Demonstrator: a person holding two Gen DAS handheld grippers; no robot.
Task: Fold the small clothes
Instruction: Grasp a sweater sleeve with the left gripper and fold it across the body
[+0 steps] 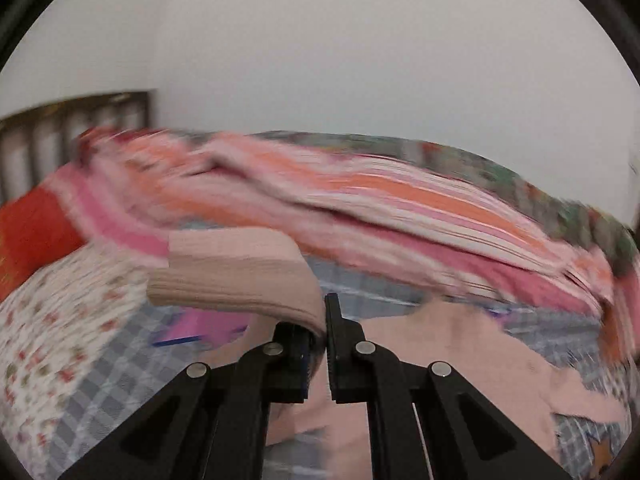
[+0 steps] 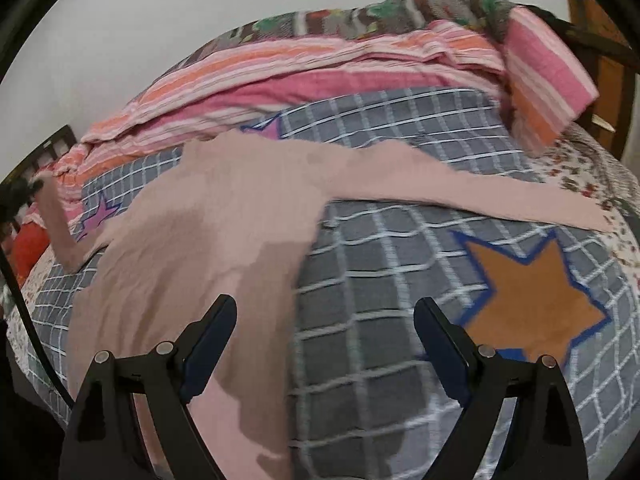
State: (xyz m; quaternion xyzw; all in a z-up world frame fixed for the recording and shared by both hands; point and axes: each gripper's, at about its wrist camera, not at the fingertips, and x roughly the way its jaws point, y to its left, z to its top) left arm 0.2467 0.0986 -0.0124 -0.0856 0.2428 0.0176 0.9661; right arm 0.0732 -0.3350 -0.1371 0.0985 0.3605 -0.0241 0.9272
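A pale pink long-sleeved garment [image 2: 224, 216] lies spread on a grey checked bedsheet [image 2: 384, 280]. One sleeve [image 2: 480, 196] stretches flat to the right. The other sleeve [image 2: 56, 224] is lifted at the far left, where the left gripper is a dark blur. In the left wrist view my left gripper [image 1: 325, 320] is shut on that pink sleeve [image 1: 232, 276], whose cuff end hangs out to the left above the bed. My right gripper [image 2: 325, 312] stands open just above the sheet; its left finger is over the garment's body, with nothing between the fingers.
A striped pink and orange blanket [image 2: 304, 72] is bunched along the far side of the bed, against a white wall. An orange star patch [image 2: 532, 304] marks the sheet beside the right gripper. A dark wooden headboard [image 1: 80, 116] and a red pillow [image 1: 32, 232] stand at the left.
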